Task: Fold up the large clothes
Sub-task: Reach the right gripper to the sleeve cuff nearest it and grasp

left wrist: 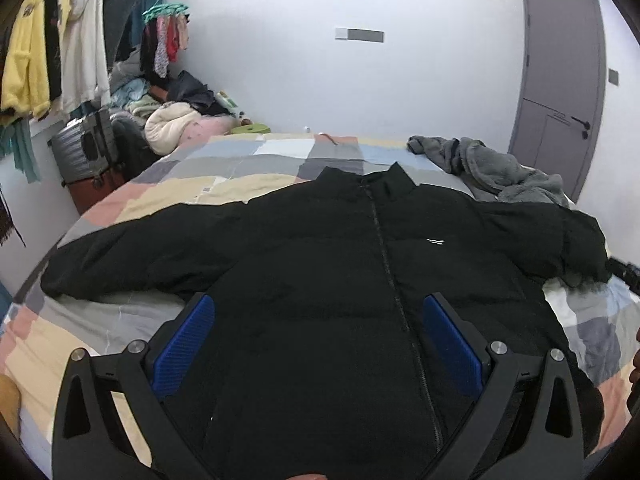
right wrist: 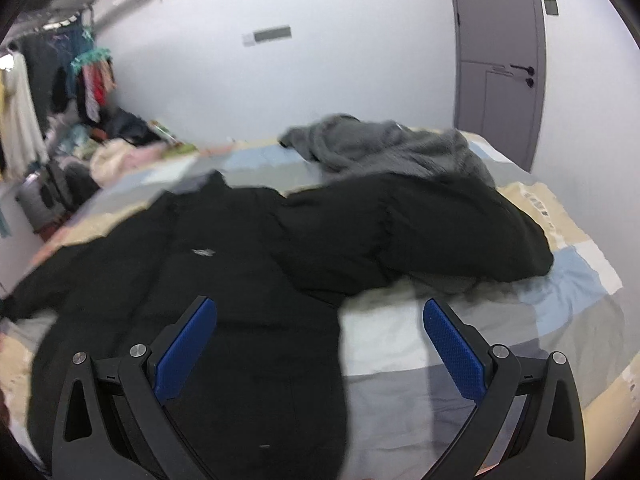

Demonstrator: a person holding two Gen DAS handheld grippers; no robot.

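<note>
A black zip-up puffer jacket (left wrist: 320, 264) lies front-up and spread out on the bed, collar away from me, both sleeves stretched sideways. My left gripper (left wrist: 320, 304) is open and empty, hovering over the jacket's lower front beside the zip. In the right wrist view the jacket (right wrist: 224, 264) fills the left and middle, its right sleeve (right wrist: 420, 232) bent across the bedding. My right gripper (right wrist: 320, 308) is open and empty, above the jacket's right hem edge and the bare bedding beside it.
The bed has a patchwork cover (left wrist: 224, 168) in grey, beige and pale blue. A grey fleece garment (right wrist: 384, 148) lies crumpled at the far right, touching the jacket's sleeve. Hanging clothes (left wrist: 60, 48), a suitcase (left wrist: 84, 148) and a clothes pile stand left. A grey door (left wrist: 560, 92) is right.
</note>
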